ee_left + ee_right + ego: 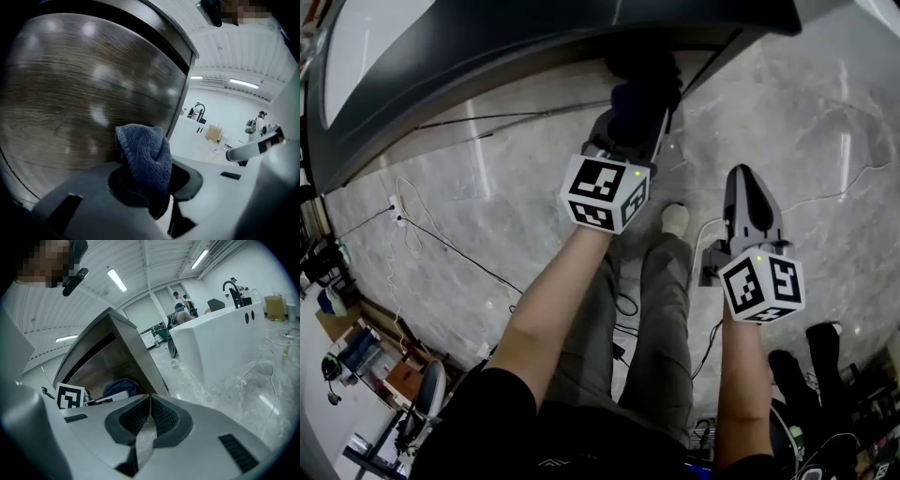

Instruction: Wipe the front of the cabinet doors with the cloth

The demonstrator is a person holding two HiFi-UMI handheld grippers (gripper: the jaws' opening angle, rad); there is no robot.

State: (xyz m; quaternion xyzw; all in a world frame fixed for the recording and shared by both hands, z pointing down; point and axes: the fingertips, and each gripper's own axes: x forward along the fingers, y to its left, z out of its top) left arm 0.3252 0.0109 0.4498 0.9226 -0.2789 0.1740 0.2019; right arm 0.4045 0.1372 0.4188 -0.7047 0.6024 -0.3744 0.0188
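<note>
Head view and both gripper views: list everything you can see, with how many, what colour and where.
Cabinet door: one, brown wood grain, right in front of the left gripper.
Cloth: one, dark blue, bunched between the left gripper's jaws, at the door.
Floor: one, grey marble, under everything.
Cables: several, black and white, trailing over the floor.
Counter: one, white, across the room, with a black tap on top.
Marker cubes: two, white with black squares, one on each gripper.
Legs: two, grey-green trousers, bottom centre of the head view.
Left gripper: one, grey, jaws shut on the cloth.
Right gripper: one, grey, jaws together and empty, held off to the side.
</note>
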